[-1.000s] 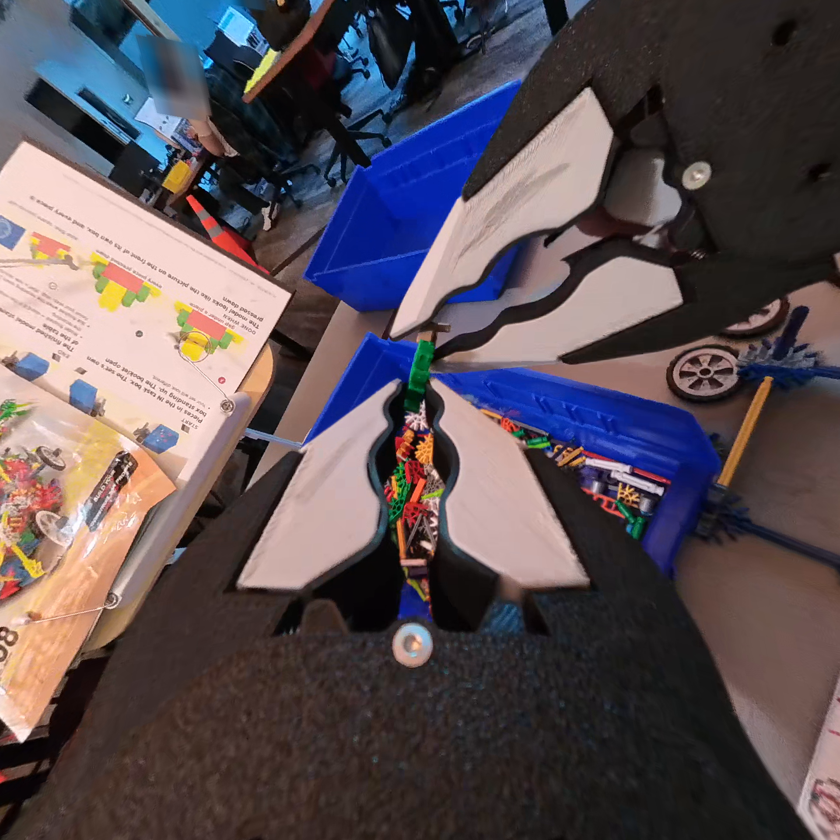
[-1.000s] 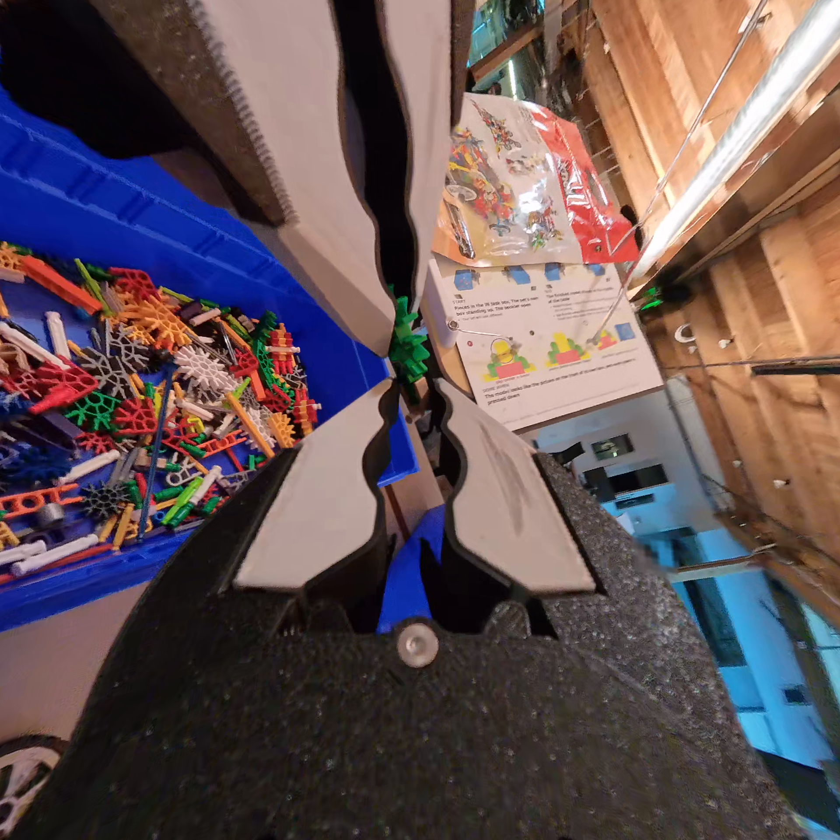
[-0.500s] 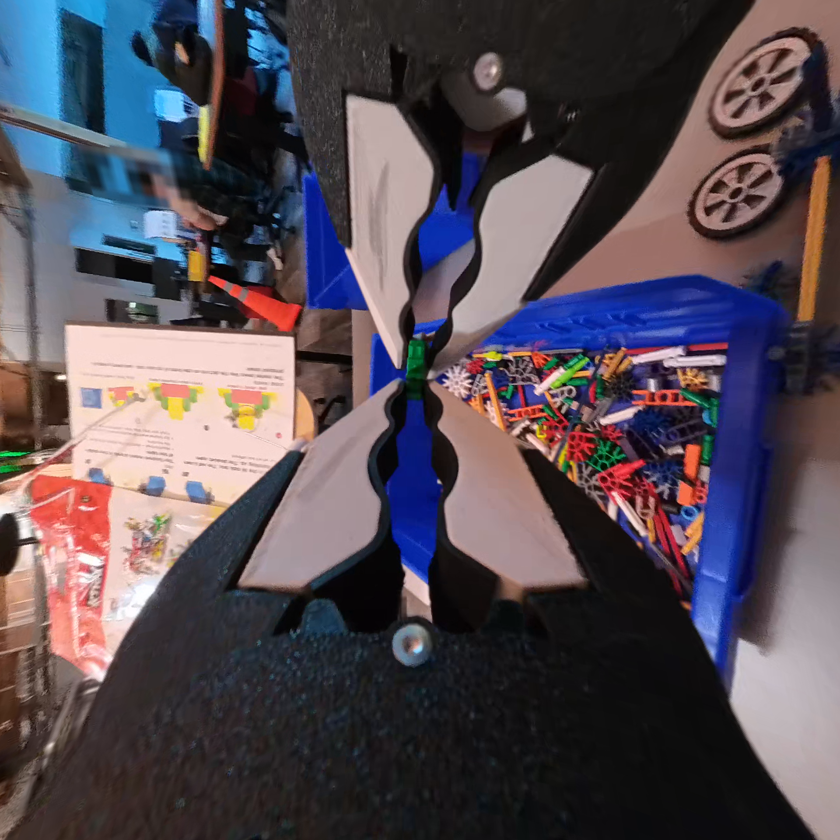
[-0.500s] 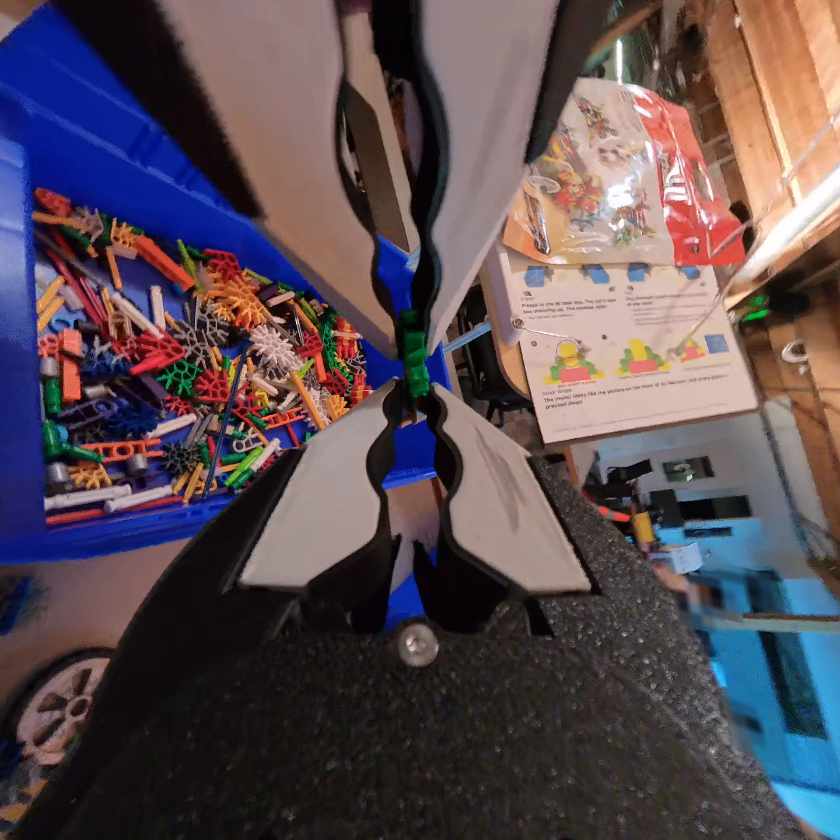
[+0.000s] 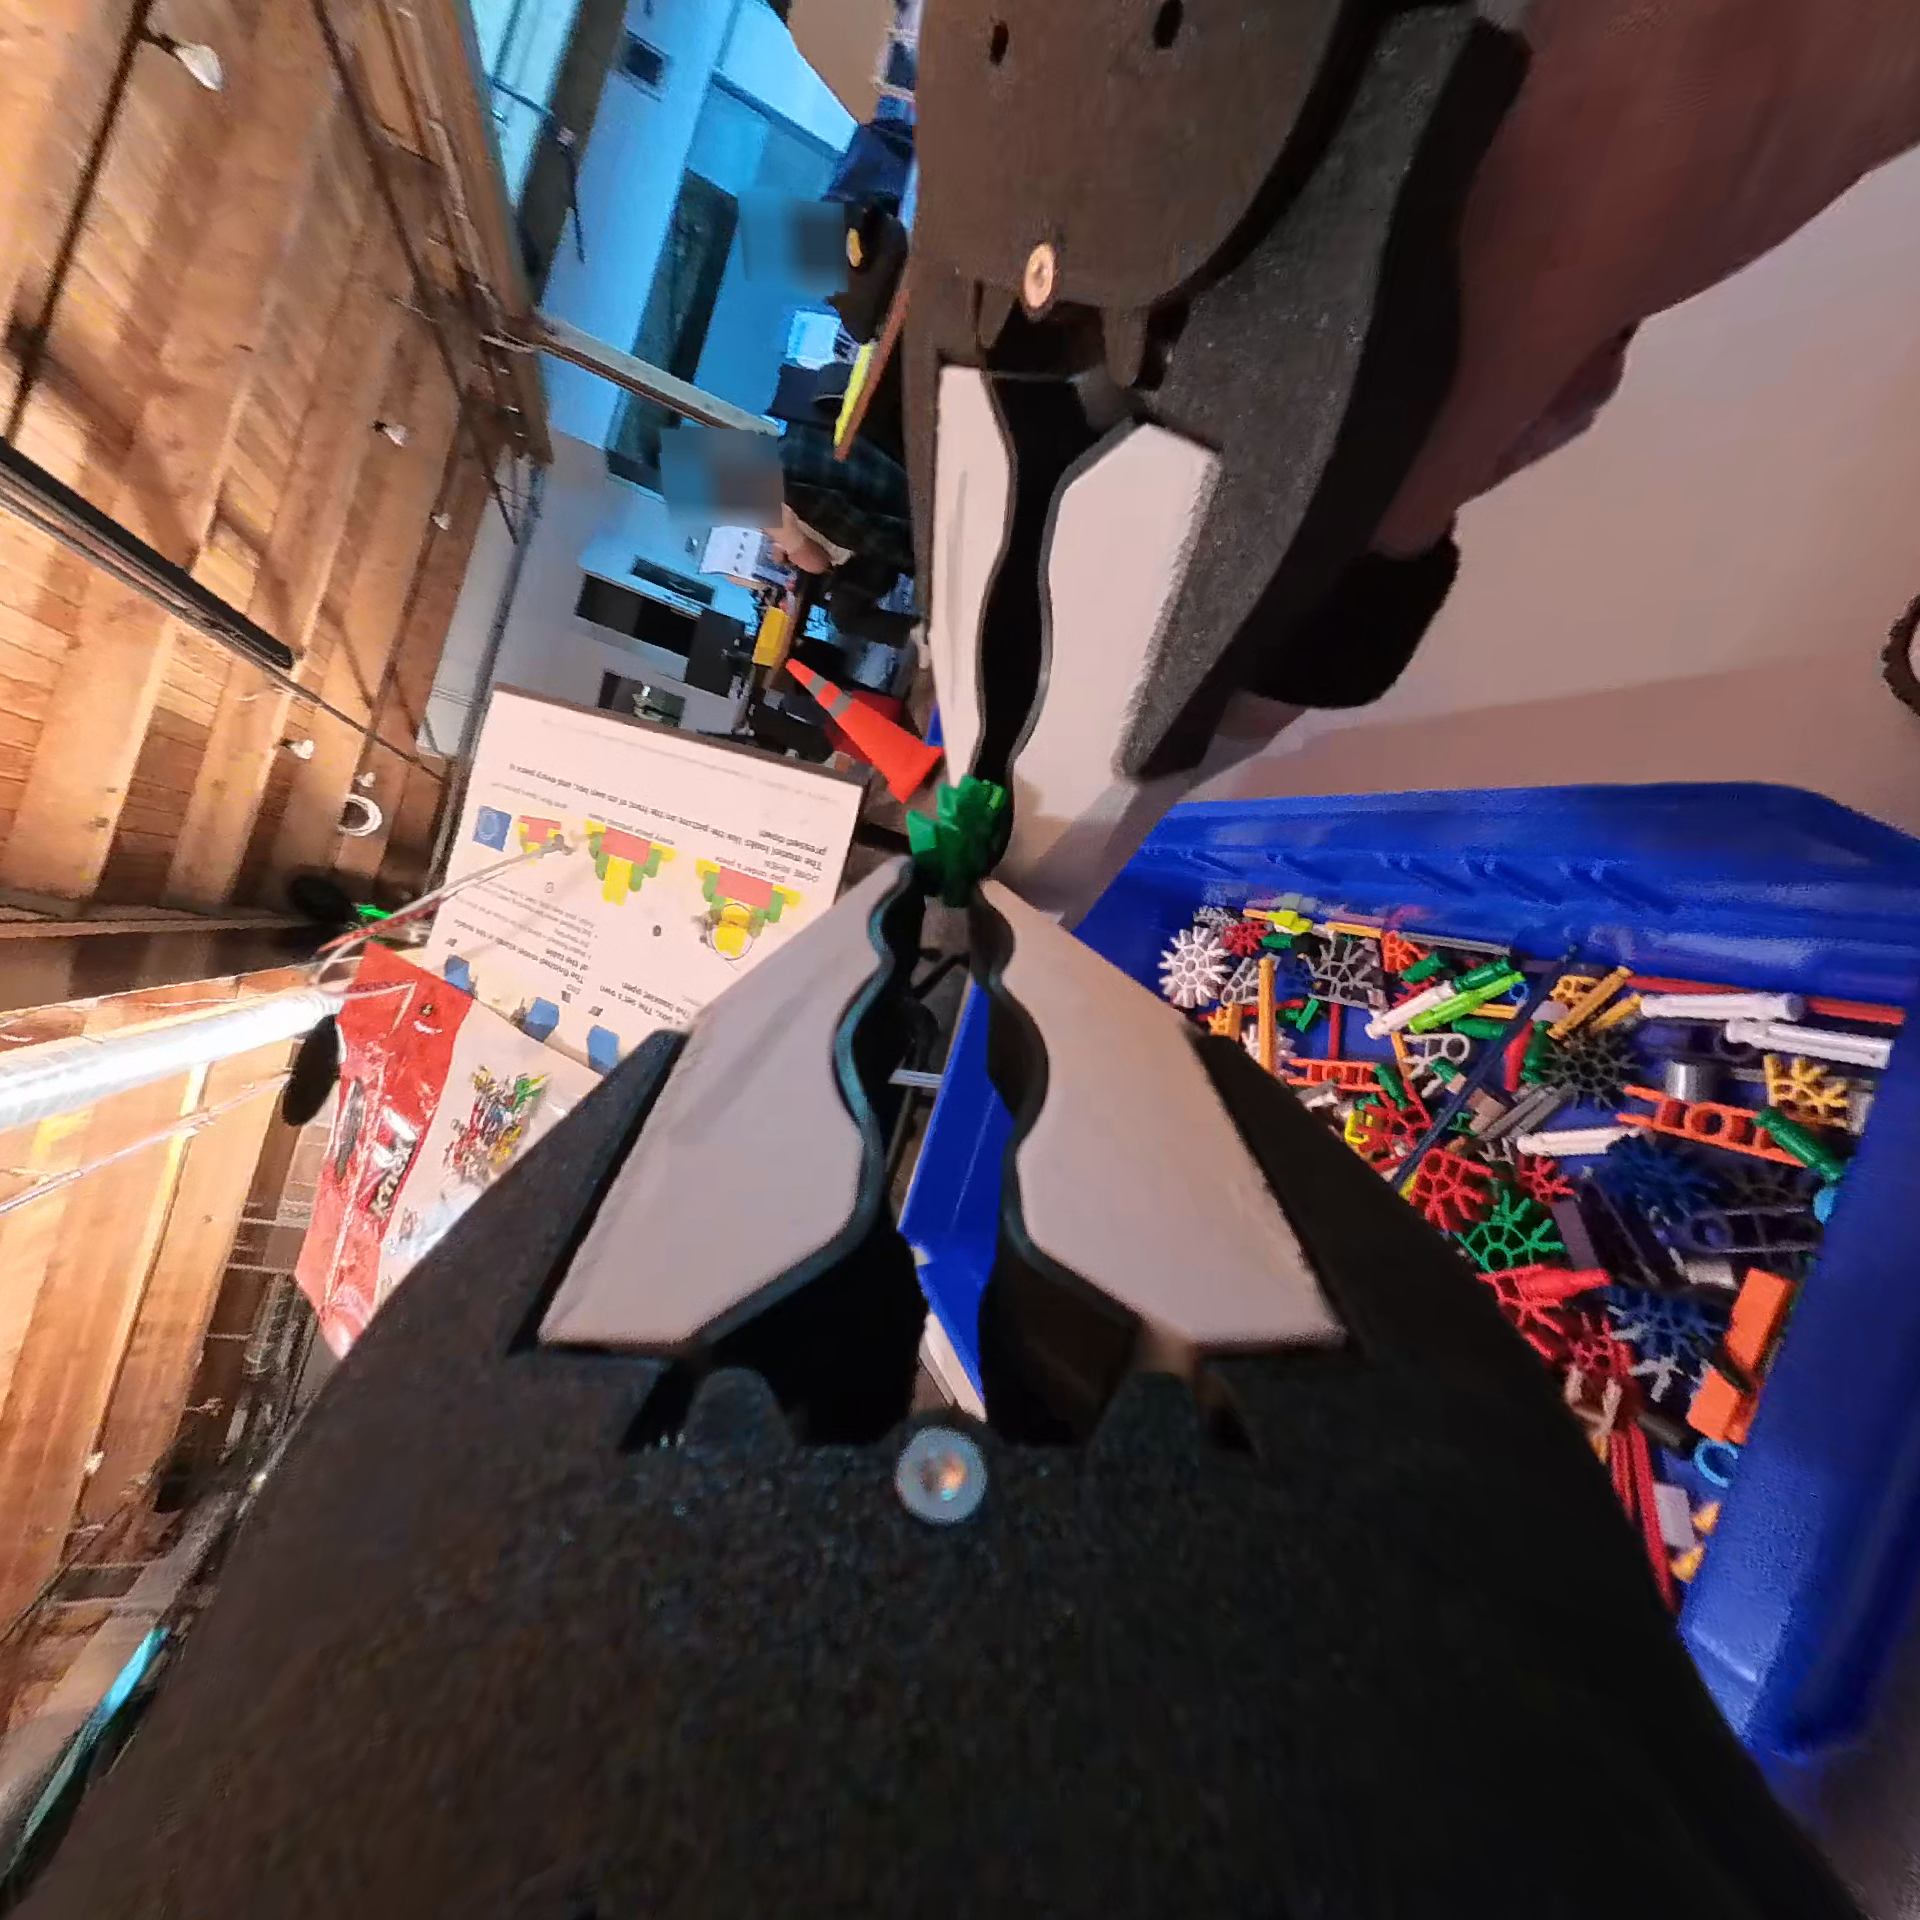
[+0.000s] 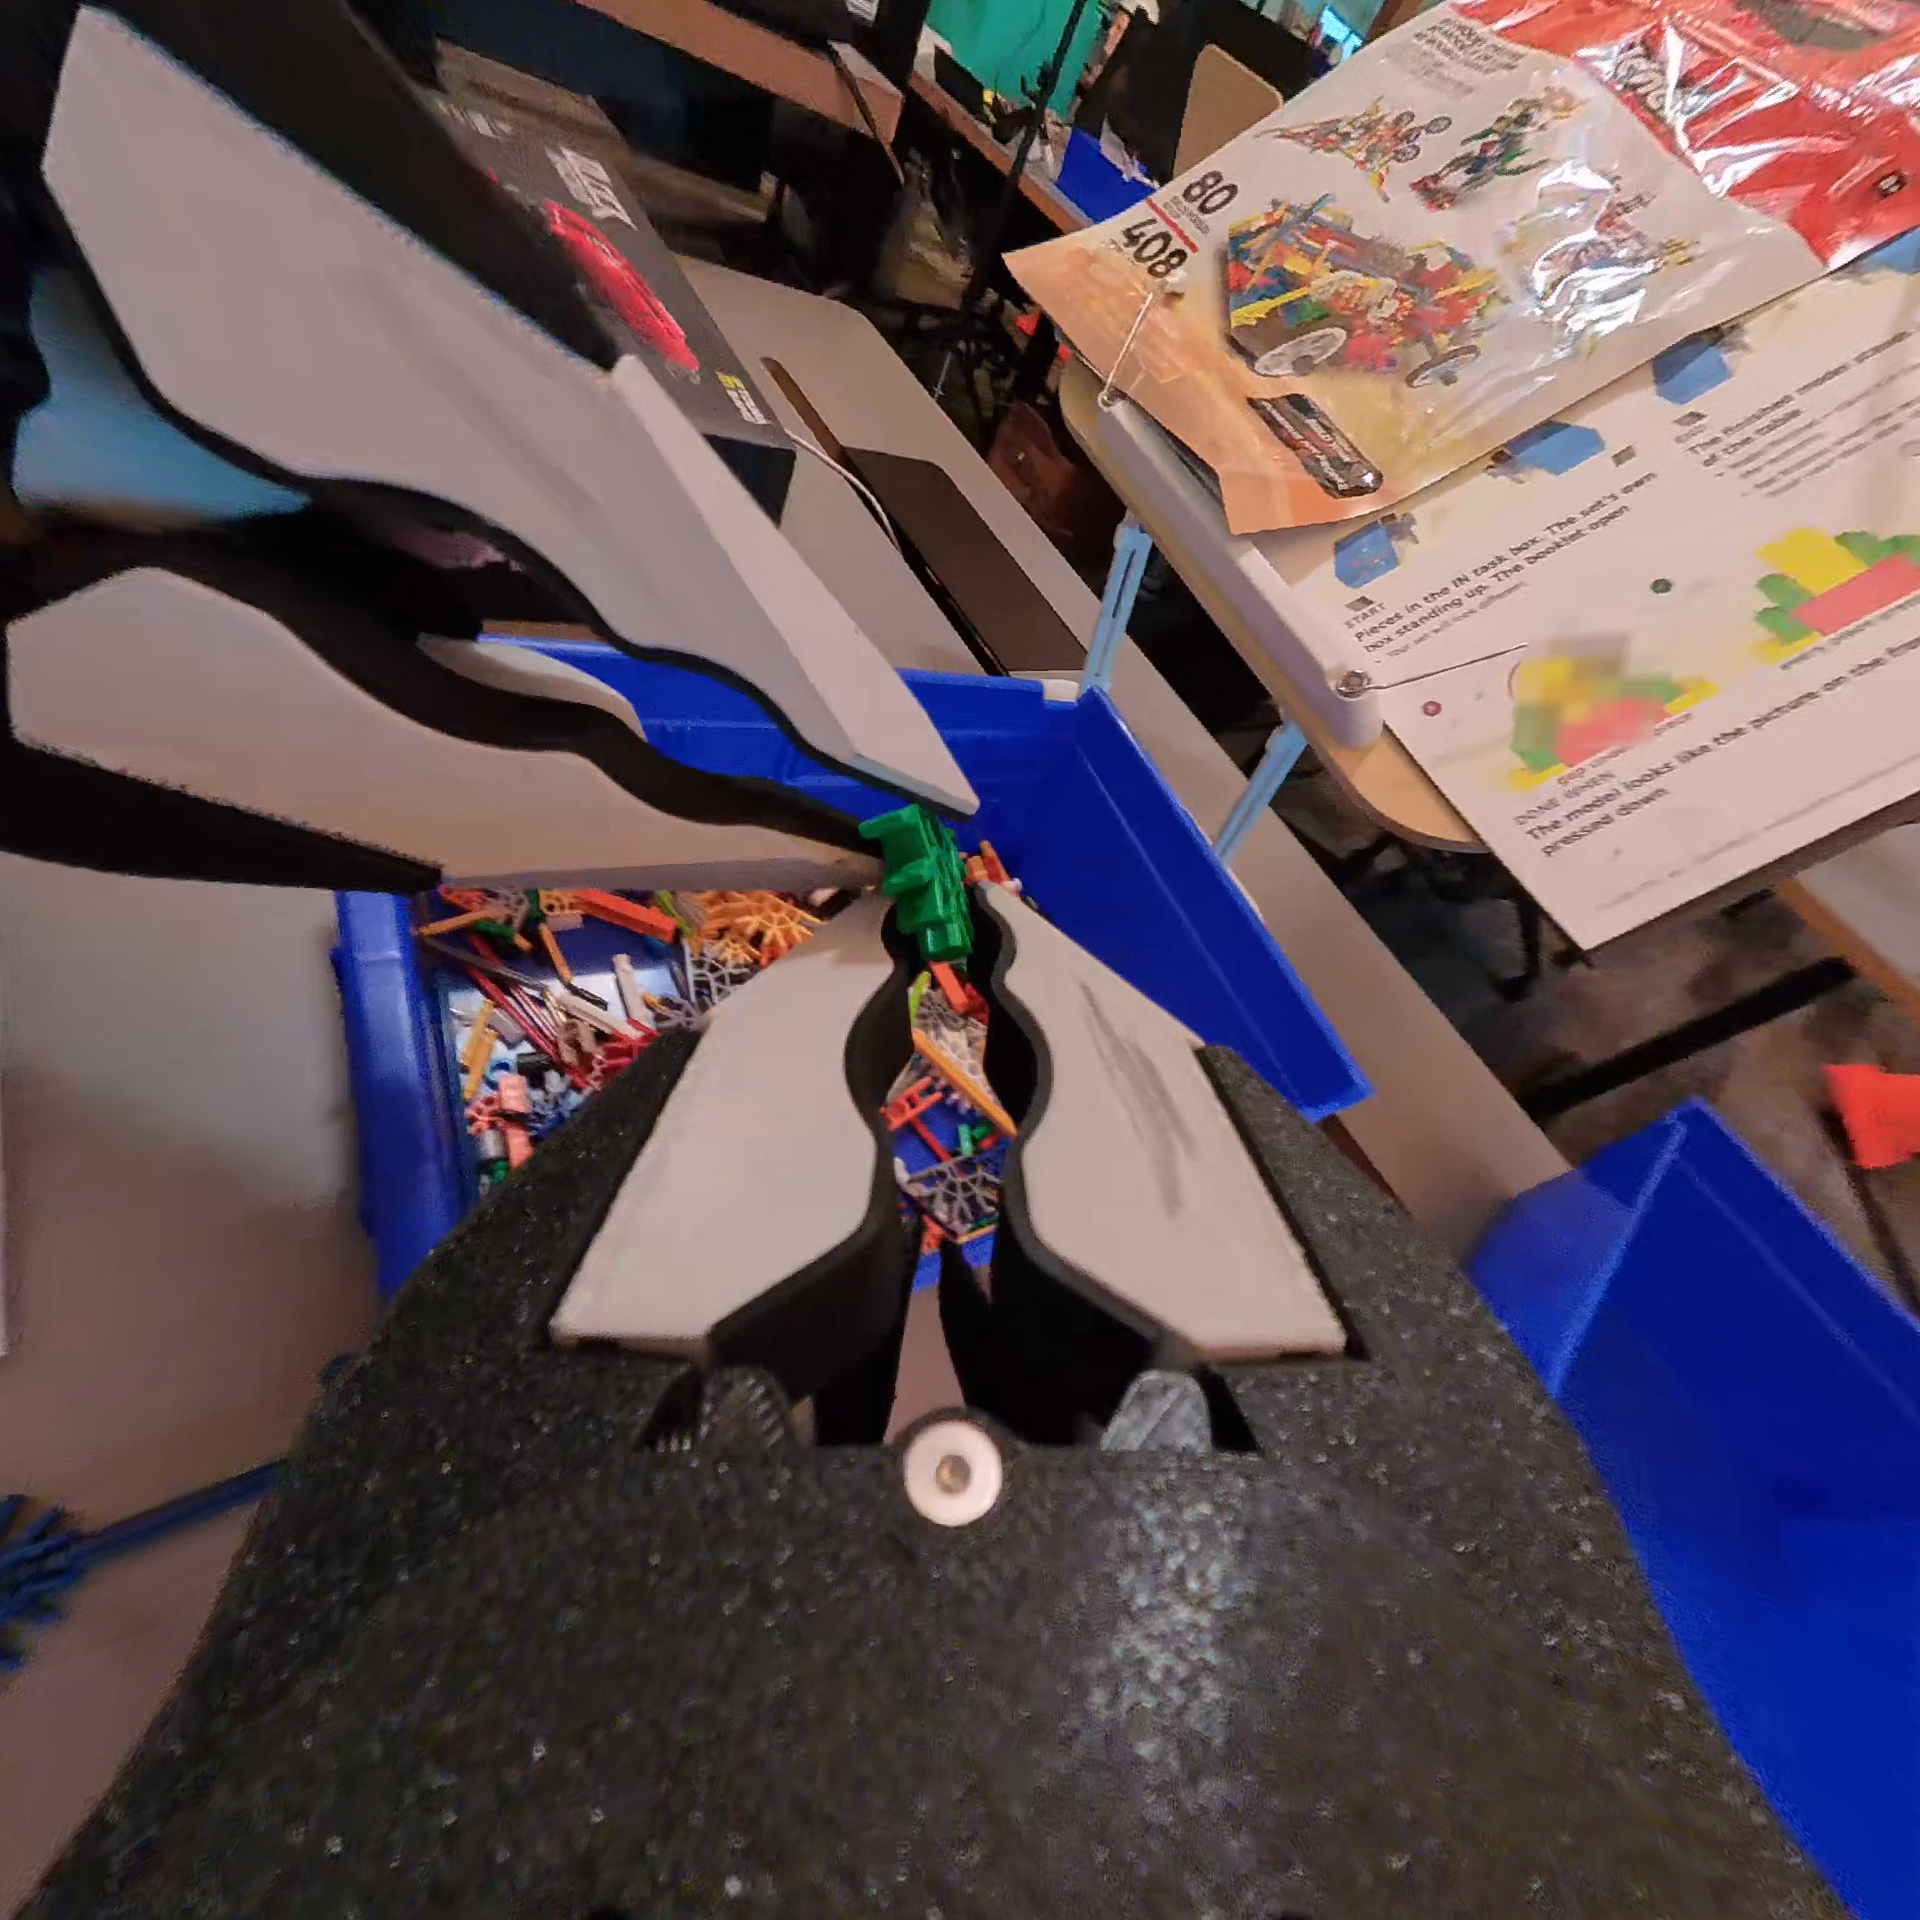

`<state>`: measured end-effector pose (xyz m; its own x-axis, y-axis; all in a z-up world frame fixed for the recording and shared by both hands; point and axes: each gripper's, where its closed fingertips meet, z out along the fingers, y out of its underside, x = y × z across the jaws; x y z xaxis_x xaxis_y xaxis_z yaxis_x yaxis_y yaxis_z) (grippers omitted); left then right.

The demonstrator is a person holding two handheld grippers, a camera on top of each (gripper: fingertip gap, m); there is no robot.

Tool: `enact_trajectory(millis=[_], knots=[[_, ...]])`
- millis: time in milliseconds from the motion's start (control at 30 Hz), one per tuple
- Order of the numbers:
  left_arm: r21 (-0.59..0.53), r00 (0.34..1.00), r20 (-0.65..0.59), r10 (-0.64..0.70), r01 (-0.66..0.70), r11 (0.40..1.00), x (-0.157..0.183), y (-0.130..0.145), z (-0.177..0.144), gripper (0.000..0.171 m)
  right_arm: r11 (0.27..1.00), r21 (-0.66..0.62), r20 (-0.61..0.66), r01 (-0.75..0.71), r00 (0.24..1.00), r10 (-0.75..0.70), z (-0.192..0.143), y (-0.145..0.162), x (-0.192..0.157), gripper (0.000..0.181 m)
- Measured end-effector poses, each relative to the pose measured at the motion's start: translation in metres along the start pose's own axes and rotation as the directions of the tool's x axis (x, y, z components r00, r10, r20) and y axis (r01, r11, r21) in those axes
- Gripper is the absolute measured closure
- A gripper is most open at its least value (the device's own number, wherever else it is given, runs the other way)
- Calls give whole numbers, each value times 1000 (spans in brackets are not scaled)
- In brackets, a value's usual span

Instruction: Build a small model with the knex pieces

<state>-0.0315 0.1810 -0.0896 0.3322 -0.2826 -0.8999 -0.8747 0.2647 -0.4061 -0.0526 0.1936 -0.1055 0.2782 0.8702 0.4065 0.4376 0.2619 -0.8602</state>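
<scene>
Gripping one green connector piece (image 5: 954, 840) between both closed sets of jaws above the blue bin (image 5: 1766, 1621), your left gripper (image 5: 940, 896) and right gripper (image 6: 932, 906) met tip to tip.

- I see a small green toothed connector piece (image 5: 954, 837), bright plastic with stubby prongs, pinched at my left gripper (image 5: 943, 896) tips.
- My right gripper (image 6: 935, 914) clamps the same green piece (image 6: 920, 881) from the opposite end, so both sets of tips meet on it.
- The piece hangs in the air above the blue bin (image 6: 1122, 831), over the corner of its rim, clear of the loose coloured construction parts (image 5: 1558, 1101) inside.
</scene>
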Motion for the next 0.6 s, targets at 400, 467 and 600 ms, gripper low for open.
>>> enact_trajectory(millis=[400,467,600], knots=[[-26,976,-218,8,-14,1000,12,4,-9,153,949,-156,85,273,961,-262,2,15,-16,178],[-30,958,-287,27,-37,999,18,1,-11,161,932,-167,90,323,946,-312,1,14,-16,178],[-51,913,-405,43,-69,996,28,2,-13,167,877,-197,104,438,899,-426,-1,19,-19,178]])
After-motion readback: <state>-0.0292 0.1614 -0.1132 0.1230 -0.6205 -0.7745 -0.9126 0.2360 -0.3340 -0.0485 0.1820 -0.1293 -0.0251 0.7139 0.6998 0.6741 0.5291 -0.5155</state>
